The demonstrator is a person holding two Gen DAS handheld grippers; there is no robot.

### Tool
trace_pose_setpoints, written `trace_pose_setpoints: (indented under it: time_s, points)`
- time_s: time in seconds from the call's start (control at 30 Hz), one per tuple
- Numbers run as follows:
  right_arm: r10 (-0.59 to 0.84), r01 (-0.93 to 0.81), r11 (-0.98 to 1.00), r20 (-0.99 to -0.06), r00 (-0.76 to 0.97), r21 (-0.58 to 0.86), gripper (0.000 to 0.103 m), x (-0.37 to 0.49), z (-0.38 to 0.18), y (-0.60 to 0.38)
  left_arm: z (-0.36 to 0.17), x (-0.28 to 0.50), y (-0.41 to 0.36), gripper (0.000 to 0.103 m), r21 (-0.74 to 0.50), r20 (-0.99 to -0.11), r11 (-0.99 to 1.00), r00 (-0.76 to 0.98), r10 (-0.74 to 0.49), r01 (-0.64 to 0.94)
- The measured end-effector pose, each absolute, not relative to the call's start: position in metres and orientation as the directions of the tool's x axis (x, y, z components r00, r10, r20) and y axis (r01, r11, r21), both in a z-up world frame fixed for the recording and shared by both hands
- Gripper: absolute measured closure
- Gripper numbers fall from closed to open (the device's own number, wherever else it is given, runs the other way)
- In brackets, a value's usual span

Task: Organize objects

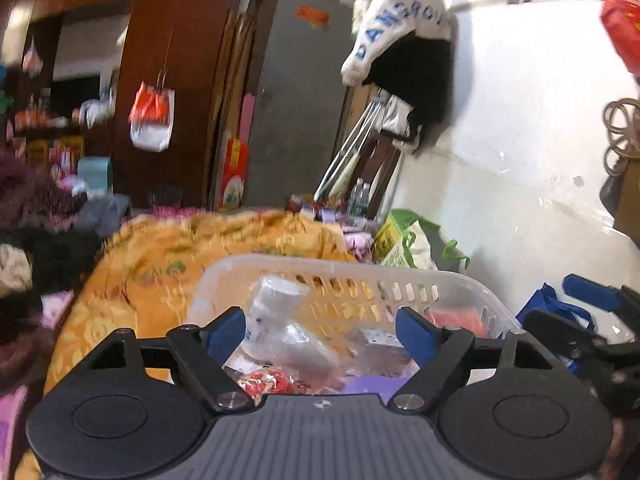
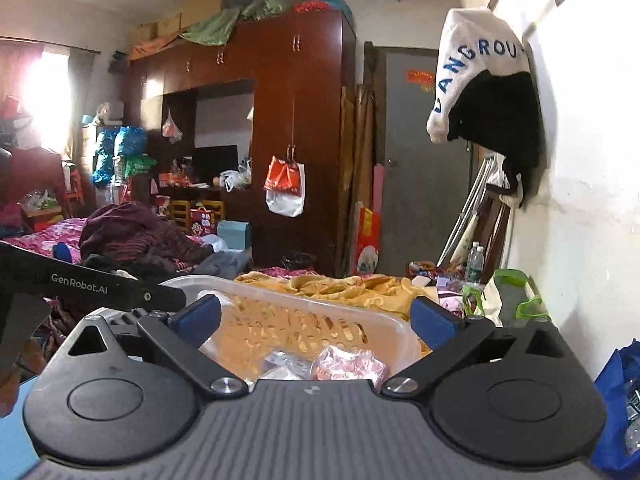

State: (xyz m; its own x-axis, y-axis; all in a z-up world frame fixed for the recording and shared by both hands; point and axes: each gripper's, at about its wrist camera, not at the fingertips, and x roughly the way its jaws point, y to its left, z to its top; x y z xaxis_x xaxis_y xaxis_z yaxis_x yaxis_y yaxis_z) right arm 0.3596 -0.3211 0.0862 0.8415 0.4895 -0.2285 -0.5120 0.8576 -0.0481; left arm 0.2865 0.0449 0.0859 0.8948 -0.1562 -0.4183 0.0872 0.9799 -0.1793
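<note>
A translucent white basket [image 1: 340, 266] with slotted walls sits on a yellow blanket [image 1: 160, 264]. It holds a white bottle in clear wrap [image 1: 276, 304], a red and white packet [image 1: 272, 384], a pink item [image 1: 456, 316] and something purple [image 1: 372, 386]. My left gripper [image 1: 322, 332] hovers over the basket's near side, open, its blue pads touching nothing. In the right wrist view the right gripper [image 2: 316, 318] is open wide at the basket [image 2: 304, 300], above a pink packet [image 2: 348, 364]. The left gripper's black arm [image 2: 80, 280] shows at the left there.
A white wall [image 1: 520, 160] runs close on the right, with a white and black garment [image 1: 404, 40] hanging on it. A green-handled bag [image 2: 508, 300] and a blue bag [image 2: 624, 392] lie by the wall. Piled clothes [image 2: 132, 236] and a dark wardrobe [image 2: 296, 120] stand beyond.
</note>
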Motion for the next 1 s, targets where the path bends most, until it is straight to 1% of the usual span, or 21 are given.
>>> trace_pose_setpoints:
  time_s: [0.1,0.17,0.27,0.33,0.5,0.53,0.63,0.87,1.0]
  points:
    - [0.506,-0.521,0.853,-0.225,0.833,-0.01,0.0,0.352,0.091,-0.332,0.086,0.26,0.04,0.01,-0.122,-0.348,0.988,0.928,-0.133,0.096]
    - [0.512,-0.523,0.852,-0.241,0.824,0.024,0.0,0.345,0.093,-0.337,0.086,0.239,0.039,0.007,-0.117,-0.305,0.983,0.937,-0.169,0.139]
    - [0.468,-0.491,0.871,-0.327,0.821,0.013,0.0,0.338,0.09,-0.334,0.087,0.221,0.036,0.004,-0.152,-0.291,0.963,0.921,-0.258,0.222]
    - [0.412,-0.449,0.893,-0.353,0.84,-0.026,0.0,0.329,0.085,-0.332,0.086,0.209,0.036,0.003,-0.177,-0.295,0.952,0.909,-0.294,0.251]
    - [0.339,-0.374,0.925,-0.295,0.893,-0.071,0.0,0.298,0.065,-0.338,0.083,0.186,0.033,0.003,-0.156,-0.269,0.962,0.928,-0.259,0.224]
    - [0.334,-0.368,0.927,-0.295,0.895,-0.068,0.0,0.296,0.064,-0.339,0.083,0.185,0.031,0.002,-0.152,-0.27,0.963,0.928,-0.256,0.222]
    - [0.385,-0.417,0.908,-0.33,0.862,-0.028,0.0,0.297,0.064,-0.341,0.081,0.187,0.031,0.002,-0.144,-0.291,0.964,0.921,-0.258,0.225]
    - [0.355,-0.396,0.917,-0.364,0.861,-0.043,0.0,0.307,0.061,-0.337,0.071,0.192,0.03,0.002,-0.095,-0.294,0.98,0.935,-0.198,0.178]
    - [0.343,-0.381,0.924,-0.354,0.87,-0.04,0.0,0.305,0.054,-0.336,0.066,0.192,0.03,0.002,-0.063,-0.298,0.99,0.944,-0.143,0.13]
